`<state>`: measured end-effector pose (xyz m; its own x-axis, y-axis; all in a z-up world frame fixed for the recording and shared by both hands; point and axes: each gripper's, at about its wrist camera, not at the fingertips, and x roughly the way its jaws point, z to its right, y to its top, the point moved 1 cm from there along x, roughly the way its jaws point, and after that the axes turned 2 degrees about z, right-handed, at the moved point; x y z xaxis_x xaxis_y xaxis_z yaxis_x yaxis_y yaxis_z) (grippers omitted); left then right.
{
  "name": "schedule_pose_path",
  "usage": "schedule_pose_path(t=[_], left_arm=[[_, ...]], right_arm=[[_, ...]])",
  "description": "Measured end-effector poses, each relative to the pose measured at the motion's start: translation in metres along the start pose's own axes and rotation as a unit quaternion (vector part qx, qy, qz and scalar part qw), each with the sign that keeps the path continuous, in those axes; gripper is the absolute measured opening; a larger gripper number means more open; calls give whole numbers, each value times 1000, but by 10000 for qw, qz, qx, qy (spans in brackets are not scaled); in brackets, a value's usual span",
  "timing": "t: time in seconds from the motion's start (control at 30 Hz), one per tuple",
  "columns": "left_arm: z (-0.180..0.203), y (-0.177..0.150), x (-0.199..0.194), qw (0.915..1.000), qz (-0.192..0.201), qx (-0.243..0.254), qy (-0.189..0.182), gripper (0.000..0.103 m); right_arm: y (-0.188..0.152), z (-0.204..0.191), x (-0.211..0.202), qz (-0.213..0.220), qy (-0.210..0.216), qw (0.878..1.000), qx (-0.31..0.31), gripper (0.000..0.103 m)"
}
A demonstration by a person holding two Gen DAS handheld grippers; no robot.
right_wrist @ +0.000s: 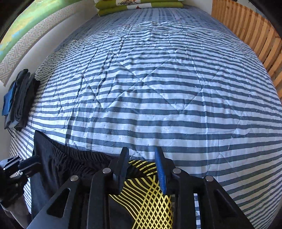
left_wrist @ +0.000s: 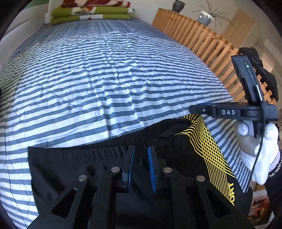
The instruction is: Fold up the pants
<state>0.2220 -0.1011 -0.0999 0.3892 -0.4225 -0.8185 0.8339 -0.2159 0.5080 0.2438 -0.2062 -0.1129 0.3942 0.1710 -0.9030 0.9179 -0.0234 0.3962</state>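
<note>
Black pants [left_wrist: 70,167] with a yellow line-patterned side panel [left_wrist: 208,149] lie across the near end of a blue-and-white striped bed cover [left_wrist: 105,79]. My left gripper [left_wrist: 141,147] hovers open over the black waistband area, nothing between its blue pads. A white-gloved hand [left_wrist: 255,141] holds my right gripper [left_wrist: 191,108] at the right, just above the raised yellow corner. In the right wrist view the right gripper [right_wrist: 141,148] stands open, and the yellow panel [right_wrist: 146,202] lies low between its fingers. The elastic waistband [right_wrist: 70,155] runs off to the left.
Folded green and floral blankets [left_wrist: 89,12] are stacked at the far end of the bed. A wooden slatted rail [left_wrist: 202,35] runs along the right side. A pile of dark folded clothes [right_wrist: 19,98] sits at the bed's left edge. My left gripper body [right_wrist: 17,169] shows at the lower left.
</note>
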Motion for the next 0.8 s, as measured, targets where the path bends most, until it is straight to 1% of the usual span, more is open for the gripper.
schedule_pose_path(t=[0.1,0.2,0.3,0.37,0.4,0.43,0.5,0.6,0.67,0.73,0.8], left_arm=[[21,7,24,9998,-62,106,-177,16],[36,12,46,9992,-162,99,-348,16],[49,8,69,9981,-349,186,-476,16],[54,4,81,9978,-435,215,-452,16],[53,4,84,9982,-400,144,-420,16],[52,6,85,9982,-344,66,-488,16],[53,6,85,9975,-326,75,-629,16],[57,-2,87,9962,-437,171,-728,14],[59,-7,87,9963,-407,191,-737,14],[60,-10,84,9961,-371,123,-786,14],[59,-14,81,9956,-385,125,-841,14]], right_arm=[[-21,4,3,-87,273,9993,223,27],[-51,5,0,-91,168,9996,222,25],[-75,6,1,-215,265,9991,248,25],[-86,5,4,-296,243,9992,137,25],[-88,5,6,-320,181,9993,77,24],[-89,6,8,-330,145,9993,66,22],[-86,12,0,-271,309,9990,201,22],[-71,20,-25,159,417,9984,352,22],[-57,20,-32,319,385,9983,311,26],[-46,10,-26,284,374,9989,68,27],[-39,-6,-9,55,230,9994,-239,30]])
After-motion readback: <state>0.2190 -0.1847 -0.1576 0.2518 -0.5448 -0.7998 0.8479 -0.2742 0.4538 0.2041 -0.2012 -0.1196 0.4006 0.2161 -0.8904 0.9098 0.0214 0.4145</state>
